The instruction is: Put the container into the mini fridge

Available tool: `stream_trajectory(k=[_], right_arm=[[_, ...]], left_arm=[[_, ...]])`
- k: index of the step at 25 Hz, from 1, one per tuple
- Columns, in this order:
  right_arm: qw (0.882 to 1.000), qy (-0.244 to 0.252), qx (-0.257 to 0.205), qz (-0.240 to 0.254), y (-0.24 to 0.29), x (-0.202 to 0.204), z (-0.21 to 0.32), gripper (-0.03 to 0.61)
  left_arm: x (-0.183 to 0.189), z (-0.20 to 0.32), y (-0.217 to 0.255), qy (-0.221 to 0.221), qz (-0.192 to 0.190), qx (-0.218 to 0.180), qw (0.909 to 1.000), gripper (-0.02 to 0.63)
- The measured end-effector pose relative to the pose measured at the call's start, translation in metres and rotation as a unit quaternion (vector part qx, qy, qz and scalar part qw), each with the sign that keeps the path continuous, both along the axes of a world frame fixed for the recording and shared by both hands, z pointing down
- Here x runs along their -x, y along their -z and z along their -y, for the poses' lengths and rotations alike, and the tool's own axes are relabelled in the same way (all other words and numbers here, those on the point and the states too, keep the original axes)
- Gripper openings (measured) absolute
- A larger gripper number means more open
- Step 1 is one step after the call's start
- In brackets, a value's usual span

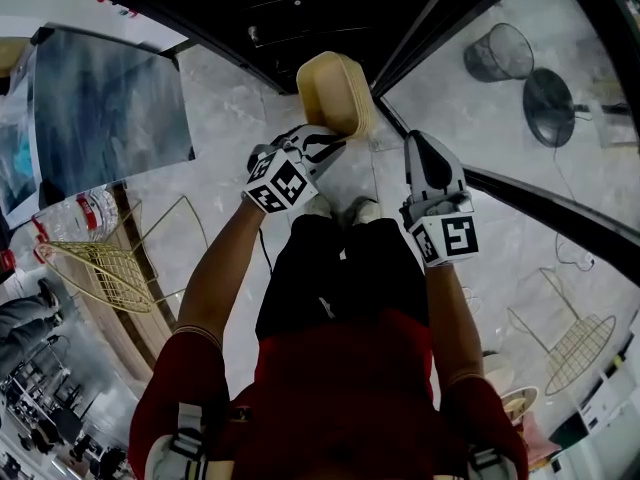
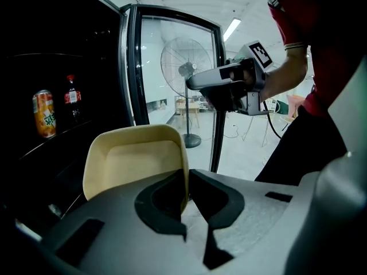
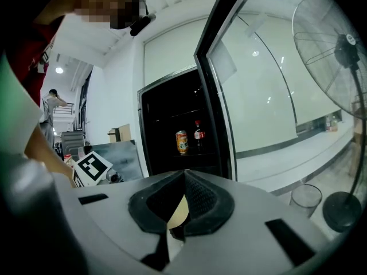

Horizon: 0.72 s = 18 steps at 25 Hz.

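Note:
A cream plastic container (image 1: 335,90) hangs tilted in front of the open mini fridge (image 1: 300,13), whose inside is dark. My left gripper (image 1: 333,145) is shut on its rim; in the left gripper view the jaws pinch the right wall of the container (image 2: 135,156) at my left gripper (image 2: 186,181). My right gripper (image 1: 419,142) stands just right of the container, apart from it, near the glass door (image 1: 470,28). Its jaws meet at the tips with nothing held, seen as my right gripper (image 3: 184,174). A sliver of the container (image 3: 179,212) shows through the gap behind them.
An orange can (image 2: 44,114) and a cola bottle (image 2: 71,96) stand on a shelf inside the fridge. The open glass door (image 2: 172,79) stands to the right. Beyond it are a standing fan (image 2: 185,73) and a mesh bin (image 1: 497,50). Wire baskets (image 1: 100,263) lie on the floor at left.

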State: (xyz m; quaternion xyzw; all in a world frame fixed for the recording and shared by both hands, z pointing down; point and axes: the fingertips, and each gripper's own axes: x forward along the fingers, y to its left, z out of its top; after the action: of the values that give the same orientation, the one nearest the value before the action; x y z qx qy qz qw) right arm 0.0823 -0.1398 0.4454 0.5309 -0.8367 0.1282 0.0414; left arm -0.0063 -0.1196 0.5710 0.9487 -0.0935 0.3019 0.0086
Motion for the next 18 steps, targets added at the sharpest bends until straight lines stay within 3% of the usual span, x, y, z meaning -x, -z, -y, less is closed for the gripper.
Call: stream_trajectory(k=[18], right_arm=[[1.0, 0.002, -0.022, -0.005, -0.1, -0.007, 0.036, -0.003]], left_arm=[[-0.013, 0.055, -0.126, -0.028, 0.08, -0.017, 0.9962, 0.035]])
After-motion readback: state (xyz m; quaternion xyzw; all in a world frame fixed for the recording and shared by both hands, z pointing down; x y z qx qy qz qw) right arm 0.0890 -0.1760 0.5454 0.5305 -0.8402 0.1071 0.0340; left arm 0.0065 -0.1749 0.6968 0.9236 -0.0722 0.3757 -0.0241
